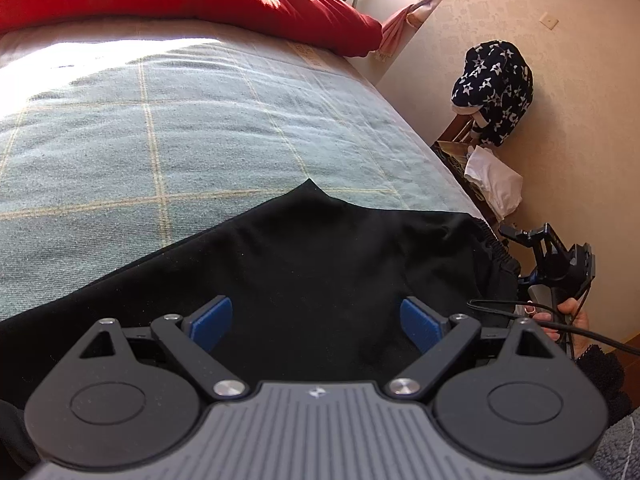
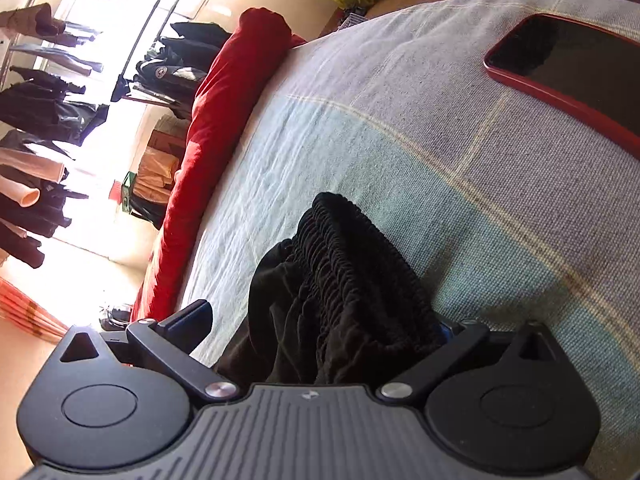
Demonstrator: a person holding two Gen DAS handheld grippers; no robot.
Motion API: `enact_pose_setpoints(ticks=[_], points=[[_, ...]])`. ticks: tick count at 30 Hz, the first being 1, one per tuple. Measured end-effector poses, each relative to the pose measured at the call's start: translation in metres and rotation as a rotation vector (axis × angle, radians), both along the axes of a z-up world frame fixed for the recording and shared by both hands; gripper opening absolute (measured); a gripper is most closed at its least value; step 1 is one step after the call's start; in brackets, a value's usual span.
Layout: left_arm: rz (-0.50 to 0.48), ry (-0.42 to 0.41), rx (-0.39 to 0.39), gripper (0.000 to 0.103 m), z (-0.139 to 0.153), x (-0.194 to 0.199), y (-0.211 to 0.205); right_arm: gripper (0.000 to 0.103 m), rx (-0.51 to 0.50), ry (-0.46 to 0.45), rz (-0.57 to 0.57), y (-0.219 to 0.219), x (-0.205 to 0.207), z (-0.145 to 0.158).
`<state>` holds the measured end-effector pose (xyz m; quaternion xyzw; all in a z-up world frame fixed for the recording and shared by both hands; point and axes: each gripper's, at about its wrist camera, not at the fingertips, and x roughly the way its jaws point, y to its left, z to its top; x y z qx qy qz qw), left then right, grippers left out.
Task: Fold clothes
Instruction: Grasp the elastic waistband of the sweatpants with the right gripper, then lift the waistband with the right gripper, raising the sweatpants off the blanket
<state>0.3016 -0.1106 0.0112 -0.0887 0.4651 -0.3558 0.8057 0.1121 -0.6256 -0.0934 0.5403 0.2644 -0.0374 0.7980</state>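
Jaws of our left gripper (image 1: 316,322) stand wide over the black pants (image 1: 304,264), holding nothing, while our right gripper (image 2: 324,320) has the bunched waistband (image 2: 344,256) between its fingers, though we cannot tell if they pinch it. Pants lie spread along the bed's (image 1: 160,140) near edge, waistband hanging off its right edge. We see no finished fold, so folding seems left.

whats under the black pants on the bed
The black pants lie on the checked blanket covering the bed, which shows all around them. Whatever sits directly beneath the fabric is covered. Their gathered waistband sits between the right gripper's open fingers.
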Motion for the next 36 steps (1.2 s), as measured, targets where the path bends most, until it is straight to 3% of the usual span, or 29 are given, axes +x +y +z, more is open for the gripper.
enact_pose_setpoints(ticks=[4,10,18,19,21,22,23,36], points=[[0.019,0.015,-0.004,0.091,-0.005,0.006,0.003,0.103,0.007,-0.046,0.073,0.017,-0.01,-0.005],[0.009,0.032,-0.012,0.091,-0.011,0.012,0.0,0.103,0.088,-0.042,0.069,-0.001,-0.004,-0.013],[0.03,0.047,-0.021,0.091,-0.019,0.014,0.009,0.098,-0.005,-0.018,0.091,0.008,0.0,-0.011],[0.034,0.047,-0.024,0.091,-0.019,0.014,0.011,0.092,-0.01,-0.009,0.084,0.006,-0.002,-0.012],[0.041,0.048,-0.028,0.091,-0.019,0.015,0.015,0.065,0.011,0.0,0.056,-0.001,-0.01,-0.021],[0.045,0.05,-0.028,0.091,-0.02,0.015,0.017,0.037,0.042,-0.002,0.036,-0.006,-0.017,-0.029],[0.048,0.051,-0.029,0.091,-0.021,0.015,0.019,0.032,0.072,-0.003,0.016,-0.012,-0.023,-0.036],[0.057,0.071,-0.034,0.091,-0.027,0.012,0.026,0.032,-0.007,0.019,0.003,-0.001,-0.021,-0.031]])
